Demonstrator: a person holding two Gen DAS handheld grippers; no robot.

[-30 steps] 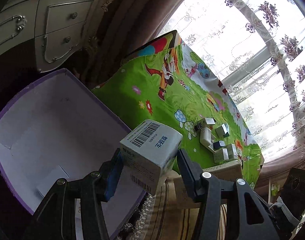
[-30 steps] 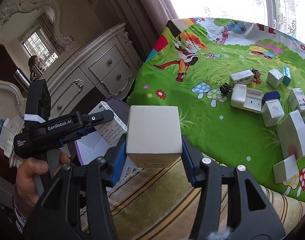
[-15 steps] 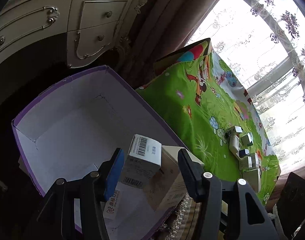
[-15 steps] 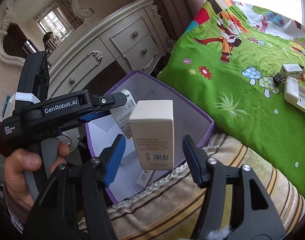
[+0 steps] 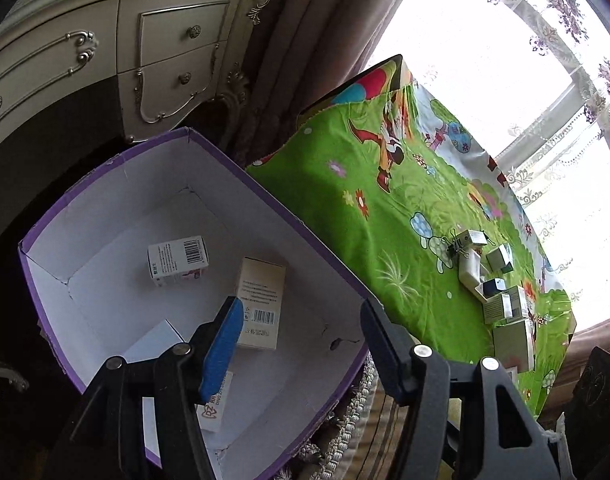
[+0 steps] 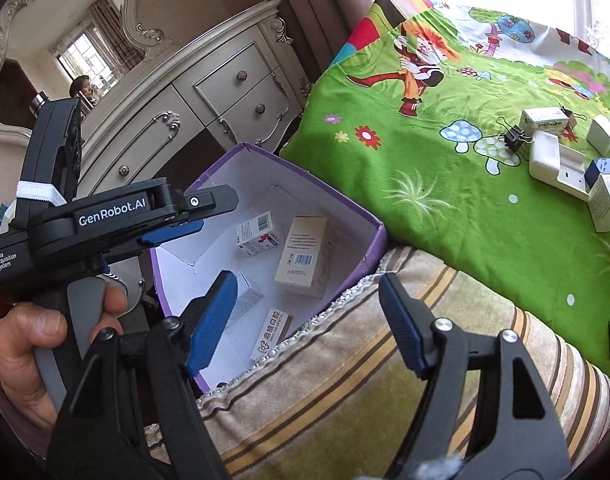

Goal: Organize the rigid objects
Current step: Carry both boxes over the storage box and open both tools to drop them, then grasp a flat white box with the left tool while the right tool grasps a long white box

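A purple box [image 5: 285,216] with a white inside stands open below both grippers; its rim [image 6: 369,220] shows in the right wrist view too. On its floor lie a small white barcode box [image 5: 177,260] [image 6: 259,232] and a taller cream box [image 5: 261,300] [image 6: 305,256]. My left gripper [image 5: 301,320] hangs over the box, jaws opening, nothing between them. It also shows as the left gripper [image 6: 213,216], held by a hand [image 6: 33,340]. My right gripper [image 6: 307,288] is over the near rim, jaws opening and empty.
Two more small boxes [image 6: 245,300] [image 6: 271,336] lie in the purple box. Several small boxes [image 5: 501,300] [image 6: 553,120] and a black binder clip [image 6: 515,138] sit on the green cartoon cloth [image 6: 425,200]. A cream dresser [image 5: 165,60] stands behind; a striped cushion [image 6: 365,360] lies in front.
Both grippers opened and let go of their boxes: the white barcode box and the cream box dropped from the jaws and now lie on the purple box's floor. The right gripper sank.
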